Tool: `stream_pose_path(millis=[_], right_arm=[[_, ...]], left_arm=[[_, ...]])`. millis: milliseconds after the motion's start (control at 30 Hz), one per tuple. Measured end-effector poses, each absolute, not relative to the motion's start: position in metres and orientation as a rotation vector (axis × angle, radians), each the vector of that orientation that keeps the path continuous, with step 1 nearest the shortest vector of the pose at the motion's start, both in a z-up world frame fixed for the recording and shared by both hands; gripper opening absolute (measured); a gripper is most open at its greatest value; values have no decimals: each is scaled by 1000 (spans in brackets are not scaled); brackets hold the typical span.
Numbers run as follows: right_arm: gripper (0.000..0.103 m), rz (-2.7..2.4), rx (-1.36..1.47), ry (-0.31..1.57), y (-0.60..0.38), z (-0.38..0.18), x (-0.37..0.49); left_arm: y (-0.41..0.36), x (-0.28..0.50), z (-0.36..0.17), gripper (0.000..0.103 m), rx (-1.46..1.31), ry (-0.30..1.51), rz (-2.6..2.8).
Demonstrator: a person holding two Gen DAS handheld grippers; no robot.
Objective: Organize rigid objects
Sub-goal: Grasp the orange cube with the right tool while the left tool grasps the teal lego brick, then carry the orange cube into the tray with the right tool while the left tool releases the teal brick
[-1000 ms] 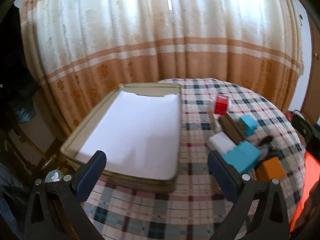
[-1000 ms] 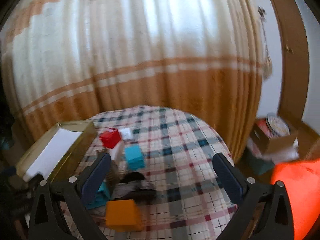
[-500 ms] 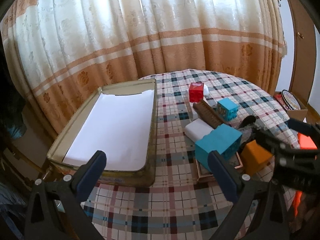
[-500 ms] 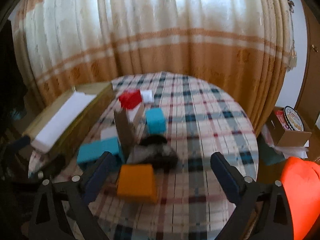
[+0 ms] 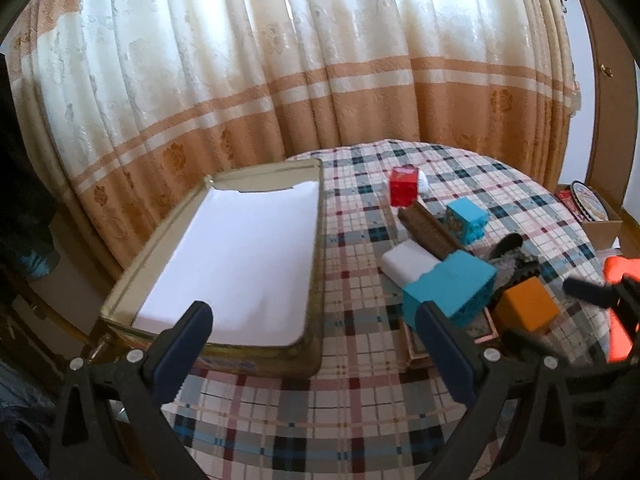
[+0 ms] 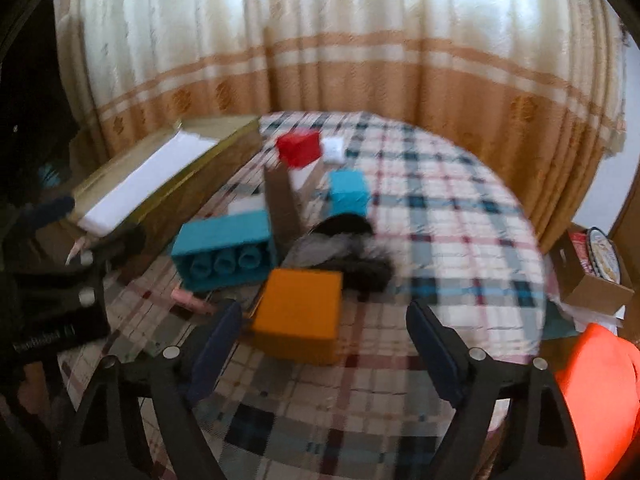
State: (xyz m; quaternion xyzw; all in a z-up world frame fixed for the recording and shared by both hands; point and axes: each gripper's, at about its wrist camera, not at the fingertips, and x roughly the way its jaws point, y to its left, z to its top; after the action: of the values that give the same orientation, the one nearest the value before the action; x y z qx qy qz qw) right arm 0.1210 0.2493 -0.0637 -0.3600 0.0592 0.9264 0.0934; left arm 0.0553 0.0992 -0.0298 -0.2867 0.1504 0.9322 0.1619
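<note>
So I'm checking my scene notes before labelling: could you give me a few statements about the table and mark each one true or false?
1. The tin tray holds only a white liner. True.
2. The right tool is clamped on the orange block. False: its jaws have just been closing, but the pads do not touch the block ahead of them.
3. The red cube lies further from the camera than the orange block. True.
4. The left tool grips the long teal block. False: its jaws are open and nothing is between them.
</note>
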Motion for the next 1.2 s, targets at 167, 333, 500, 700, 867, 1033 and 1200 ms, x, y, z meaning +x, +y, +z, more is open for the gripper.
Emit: stream_pose_path(millis=[167, 333, 500, 700, 867, 1033, 1200], right_arm=[[43, 2740, -1089, 230, 256, -70, 120], [42, 2712, -1044, 327, 275, -66, 125], [42, 2685, -1012, 367, 283, -66, 129], [42, 2672, -994, 404, 288, -66, 130], [42, 2667, -980, 407, 289, -67, 132], [42, 2661, -928, 399, 289, -62, 136], [42, 2676, -844, 360, 290, -44, 142]], left_arm=[[101, 53, -28, 103, -813, 407, 2626], [115, 50, -28, 103, -828, 413, 2546], [145, 48, -32, 102, -786, 488, 2457], [176, 34, -54, 81, -922, 512, 2316], [173, 33, -61, 64, -944, 415, 2261], [161, 31, -56, 64, -934, 315, 2256], [131, 28, -32, 64, -860, 212, 2320]])
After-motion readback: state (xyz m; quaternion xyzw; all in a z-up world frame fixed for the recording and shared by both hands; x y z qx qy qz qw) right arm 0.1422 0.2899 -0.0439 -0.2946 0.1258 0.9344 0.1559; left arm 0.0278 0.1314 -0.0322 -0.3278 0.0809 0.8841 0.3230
